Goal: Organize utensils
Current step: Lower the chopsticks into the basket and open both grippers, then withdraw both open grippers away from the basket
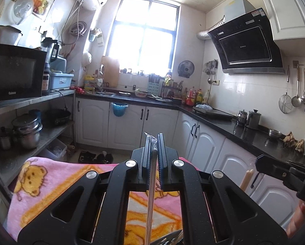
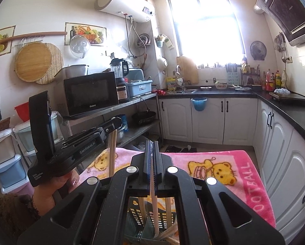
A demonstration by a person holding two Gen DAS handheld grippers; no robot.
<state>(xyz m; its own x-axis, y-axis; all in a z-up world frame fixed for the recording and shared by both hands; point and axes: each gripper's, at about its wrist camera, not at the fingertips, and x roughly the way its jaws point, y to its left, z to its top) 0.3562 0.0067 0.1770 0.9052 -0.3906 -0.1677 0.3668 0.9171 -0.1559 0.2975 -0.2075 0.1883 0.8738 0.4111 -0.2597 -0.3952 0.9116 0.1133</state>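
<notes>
Above the slotted black utensil basket point(image 2: 152, 220), a wrapped chopstick pair point(image 1: 151, 183) is pinched in the left gripper point(image 1: 154, 143) and a bare chopstick point(image 2: 154, 204) in the right gripper point(image 2: 152, 149); both are judged light, stiff, slippery, best clamped near the upper end.

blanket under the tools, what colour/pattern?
Pink blanket with yellow cartoon bears and "FOOTBALL" lettering; clearest in the right wrist view.

My matt black plastic jaws pinch pale wooden chopsticks point(image 2: 154, 202); below, a fuzzy pink blanket point(image 2: 224, 159) and slotted plastic basket point(image 2: 136, 216).
</notes>
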